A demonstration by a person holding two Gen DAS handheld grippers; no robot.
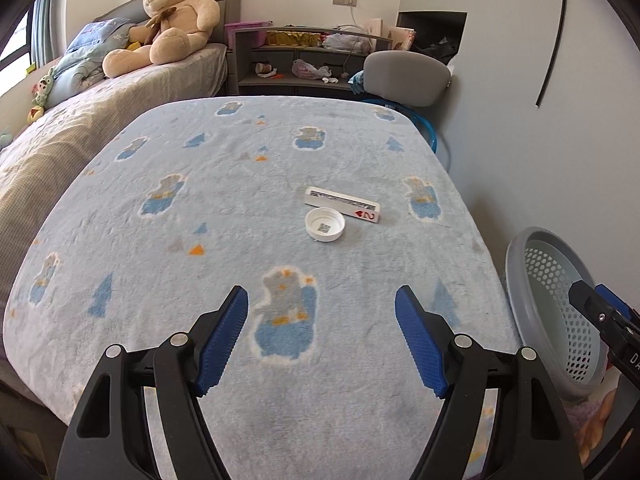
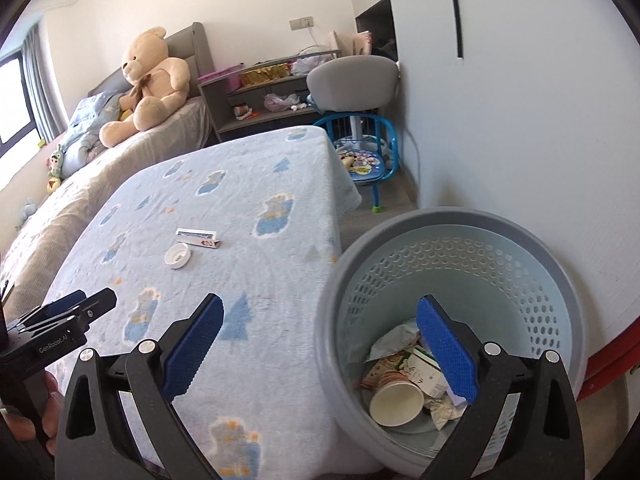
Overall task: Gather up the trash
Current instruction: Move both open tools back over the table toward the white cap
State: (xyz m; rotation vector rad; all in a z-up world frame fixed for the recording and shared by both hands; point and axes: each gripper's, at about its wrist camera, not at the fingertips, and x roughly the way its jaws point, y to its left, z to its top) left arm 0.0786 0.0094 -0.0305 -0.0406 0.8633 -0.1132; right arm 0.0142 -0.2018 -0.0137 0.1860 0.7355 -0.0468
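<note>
so the collecting looks well along: the grey perforated bin [image 2: 452, 312] beside the table's right edge already holds a paper cup [image 2: 396, 402] and crumpled wrappers [image 2: 404, 356], and only two bits of trash remain on the blue fleece tablecloth [image 1: 240, 200]. those are a white bottle cap [image 1: 325, 225] lying open side up and a small flat card box [image 1: 342, 204] with a red 2 printed on its end, touching or nearly touching the cap at its 1 o'clock side. from the left wrist view both lie at about 12 o'clock, slightly right of centre and well apart from the fingertips. the left gripper [image 1: 322, 320] hovers low over the near edge of the table, pointed straight across it, jaws spread wide and holding nothing. the right gripper [image 2: 320, 344] hangs at the table's right edge, straddling the bin rim, one finger over the cloth and the other over the bin's mouth, jaws likewise wide and empty, as if just done dropping something in. my guess is the next move falls to the left gripper: reach forward to the cap or box, come down over it, and close. the cap is shallow and the box is flat on soft pile, so the fingers would need to press into the fleece to get under an edge.
</note>
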